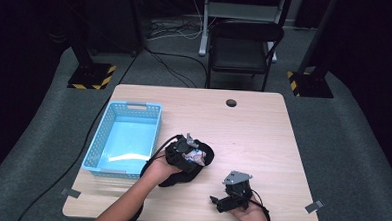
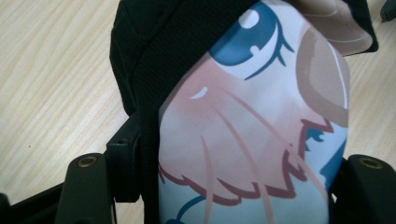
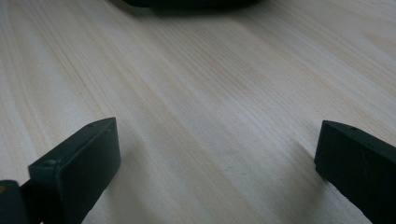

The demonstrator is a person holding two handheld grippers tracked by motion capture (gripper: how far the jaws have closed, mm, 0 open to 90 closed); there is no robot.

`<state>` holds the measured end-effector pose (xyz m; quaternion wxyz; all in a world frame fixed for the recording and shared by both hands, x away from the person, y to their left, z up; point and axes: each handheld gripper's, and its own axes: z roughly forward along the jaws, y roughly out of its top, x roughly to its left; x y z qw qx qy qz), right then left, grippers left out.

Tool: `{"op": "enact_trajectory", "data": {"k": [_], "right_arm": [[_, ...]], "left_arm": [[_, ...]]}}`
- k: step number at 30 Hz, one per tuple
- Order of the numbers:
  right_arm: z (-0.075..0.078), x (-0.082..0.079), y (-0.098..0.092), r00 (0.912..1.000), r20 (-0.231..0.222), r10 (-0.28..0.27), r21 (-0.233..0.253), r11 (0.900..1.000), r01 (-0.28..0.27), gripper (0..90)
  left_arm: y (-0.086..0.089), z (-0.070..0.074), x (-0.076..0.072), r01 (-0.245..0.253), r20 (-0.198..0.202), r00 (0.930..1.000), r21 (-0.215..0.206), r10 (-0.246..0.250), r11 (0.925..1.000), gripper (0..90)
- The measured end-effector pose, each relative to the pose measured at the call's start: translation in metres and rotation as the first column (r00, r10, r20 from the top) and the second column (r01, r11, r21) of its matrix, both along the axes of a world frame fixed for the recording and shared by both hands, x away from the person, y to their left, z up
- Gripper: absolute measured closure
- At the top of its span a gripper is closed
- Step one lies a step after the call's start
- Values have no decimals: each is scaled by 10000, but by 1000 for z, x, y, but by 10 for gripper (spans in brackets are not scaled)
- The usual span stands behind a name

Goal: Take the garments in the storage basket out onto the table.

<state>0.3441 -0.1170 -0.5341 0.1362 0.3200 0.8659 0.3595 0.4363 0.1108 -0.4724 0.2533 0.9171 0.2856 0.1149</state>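
Left tool [image 1: 194, 153]: jaws closed on a soft item, a black fabric piece with a printed cartoon panel [image 2: 252, 140]. In the left gripper view the printed panel sits squeezed between the two jaws, with the black fabric [image 2: 154, 51] bunched above and to one side. In the high view the item [image 1: 191, 163] lies at the near middle of the counter [image 1: 263, 128], partly draped under the tool and apparently in contact with the surface.

Right tool [image 1: 230, 194]: jaws wide apart, holding nothing, low over bare wood at the near right of the counter, apart from the item.

Blue basket [image 1: 105, 136]: stands at the left of the counter, near the held item, and appears empty.

Judgement: the work in hand appears to be moving the item to the basket.

Risks:
- The hold is on bunched, pliable cloth; layers may slide and the item slip out on lifting.
- Trailing fabric may drag on the counter or catch the basket rim [image 1: 155, 134], tipping or shifting the light basket.
- The cable may snag the fabric.
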Motion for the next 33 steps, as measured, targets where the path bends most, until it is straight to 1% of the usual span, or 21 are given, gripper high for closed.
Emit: {"op": "enact_trajectory", "data": {"k": [10,13,14,15,17,18,22,25,28,33], "right_arm": [[0,0,0,10000,0,1,-1,10000,-1,0],[0,0,0,10000,-1,0,0,10000,0,0],[0,0,0,10000,-5,-4,1,10000,4,0],[0,0,0,10000,0,1,-2,10000,-1,0],[0,0,0,10000,-1,0,-2,10000,0,0],[0,0,0,10000,-1,0,-2,10000,0,0],[0,0,0,10000,-1,0,-1,10000,0,0],[0,0,0,10000,0,0,0,10000,0,0],[0,0,0,10000,1,0,-1,10000,0,0],[0,0,0,10000,1,1,-1,10000,-1,0]], "left_arm": [[0,-4,-1,-42,46,10000,-34,42,10000,316],[0,-5,-2,-66,72,10000,-13,66,10000,294],[0,-6,-2,-91,51,9999,-28,91,10000,284],[-1,-6,-3,-81,28,10000,-29,81,10000,240],[0,-6,-5,-79,-20,10000,-225,78,9997,205],[0,-6,-5,-79,-20,10000,-225,78,9997,190],[2,-4,-6,-119,45,9999,-334,121,9994,159],[3,-3,-6,-168,18,9999,-391,169,9991,151],[5,-2,-5,-190,-68,9998,-529,187,9984,104],[6,-2,-6,-282,29,9996,-630,285,9976,57]]}}
